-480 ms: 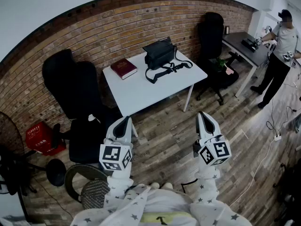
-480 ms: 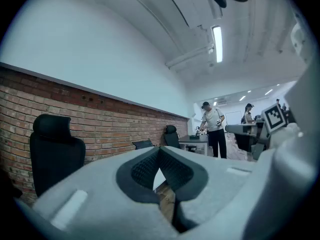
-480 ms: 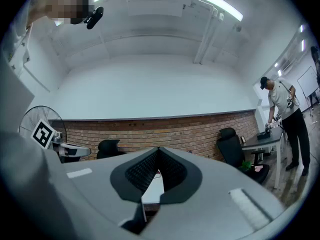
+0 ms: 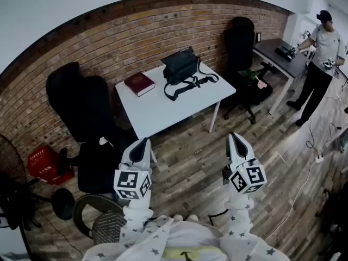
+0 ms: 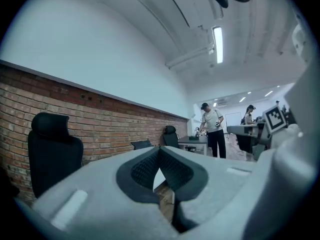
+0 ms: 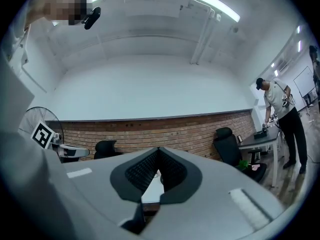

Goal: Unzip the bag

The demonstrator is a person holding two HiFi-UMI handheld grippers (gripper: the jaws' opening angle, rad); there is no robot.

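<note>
- Star-print sleeves (image 4: pixel 239 230) show at the bottom of the head view, one behind each gripper.
- The left gripper (image 4: pixel 145 141) is held over the wood floor (image 4: pixel 190 167), its jaws pressed together at the tips with nothing between them.
- The right gripper (image 4: pixel 232 135) is level with it and well apart from it. Its jaws are also closed tip to tip and hold nothing.
- Both grippers point towards the table (image 4: pixel 163 113) and neither touches it.
- A black chair (image 4: pixel 81 107) stands left of the table, with a red crate (image 4: pixel 43 165) on the floor beside it.
- The table is white and stands against the brick wall (image 4: pixel 125 37).
- The bag (image 4: pixel 181 65) is black and sits upright near the table's far edge. Its strap (image 4: pixel 187 85) lies loose on the tabletop in front of it. Whether its zip is open or closed cannot be made out.
- A dark red book (image 4: pixel 139 83) lies left of the bag, apart from it.
- A second black chair (image 4: pixel 242 42) stands by the wall to the table's right.
- Farthest off, a person (image 4: pixel 321 53) stands at a dark desk (image 4: pixel 274 50).
</note>
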